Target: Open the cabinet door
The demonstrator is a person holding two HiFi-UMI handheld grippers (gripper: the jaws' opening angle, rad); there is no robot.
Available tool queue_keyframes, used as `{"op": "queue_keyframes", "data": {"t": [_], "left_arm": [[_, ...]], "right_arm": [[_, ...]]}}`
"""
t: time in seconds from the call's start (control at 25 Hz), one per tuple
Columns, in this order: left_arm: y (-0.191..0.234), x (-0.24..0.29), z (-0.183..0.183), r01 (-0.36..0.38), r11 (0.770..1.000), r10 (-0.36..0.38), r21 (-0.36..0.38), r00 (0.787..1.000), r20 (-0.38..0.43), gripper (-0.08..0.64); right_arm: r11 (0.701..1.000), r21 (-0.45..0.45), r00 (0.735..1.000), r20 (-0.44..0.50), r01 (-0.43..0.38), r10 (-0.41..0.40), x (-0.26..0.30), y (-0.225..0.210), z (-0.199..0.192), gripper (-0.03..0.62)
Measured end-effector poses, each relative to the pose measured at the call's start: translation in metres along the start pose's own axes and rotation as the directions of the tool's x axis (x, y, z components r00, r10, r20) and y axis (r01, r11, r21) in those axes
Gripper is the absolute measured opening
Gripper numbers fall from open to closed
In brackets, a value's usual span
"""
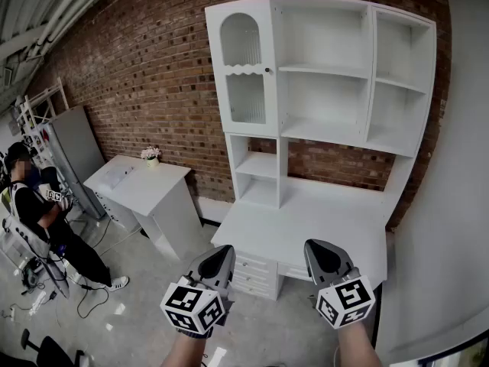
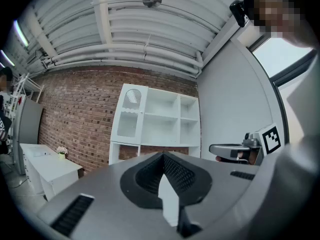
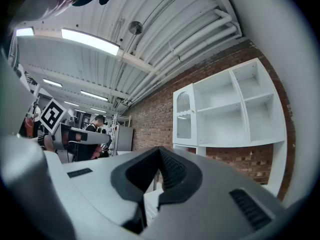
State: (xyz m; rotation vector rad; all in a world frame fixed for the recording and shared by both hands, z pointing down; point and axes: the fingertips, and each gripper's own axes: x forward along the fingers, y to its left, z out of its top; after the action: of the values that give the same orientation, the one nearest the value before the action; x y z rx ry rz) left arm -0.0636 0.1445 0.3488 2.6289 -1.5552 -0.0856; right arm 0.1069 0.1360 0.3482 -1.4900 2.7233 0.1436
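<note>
A tall white shelf unit (image 1: 328, 90) stands against the brick wall. Its glass-panelled cabinet door (image 1: 243, 67) at the upper left is closed, with a small dark knob (image 1: 267, 70) on its right edge. Both grippers are held low in front of the unit's desk top (image 1: 321, 220), well short of the door. My left gripper (image 1: 216, 260) is shut and empty, and so is my right gripper (image 1: 327, 255). The left gripper view shows the shut left gripper (image 2: 163, 154) with the door (image 2: 129, 115) far beyond. In the right gripper view the door (image 3: 184, 115) is beyond the right gripper (image 3: 160, 148).
A small white desk (image 1: 145, 182) with a flower pot (image 1: 151, 154) stands to the left. Further left are a grey cabinet (image 1: 72, 155) and a seated person (image 1: 38, 220). A white wall (image 1: 458, 205) borders the unit on the right. Drawers (image 1: 252, 274) sit under the desk top.
</note>
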Motion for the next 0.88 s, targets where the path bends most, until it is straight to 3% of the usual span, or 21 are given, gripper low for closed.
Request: {"op": "queue_keyframes", "data": {"t": [0.32, 0.88], "left_arm": [[-0.011, 0.013, -0.001, -0.009, 1.000, 0.009, 0.007, 1.000, 0.007, 0.006], [-0.029, 0.029, 0.009, -0.063, 0.998, 0.062, 0.028, 0.998, 0.031, 0.006]], "right_arm": [[1.000, -0.004, 1.000, -0.004, -0.010, 0.010, -0.003, -0.018, -0.003, 0.003], [0.995, 0.096, 0.998, 0.057, -0.028, 0.022, -0.027, -0.059, 0.008, 0.004]]}}
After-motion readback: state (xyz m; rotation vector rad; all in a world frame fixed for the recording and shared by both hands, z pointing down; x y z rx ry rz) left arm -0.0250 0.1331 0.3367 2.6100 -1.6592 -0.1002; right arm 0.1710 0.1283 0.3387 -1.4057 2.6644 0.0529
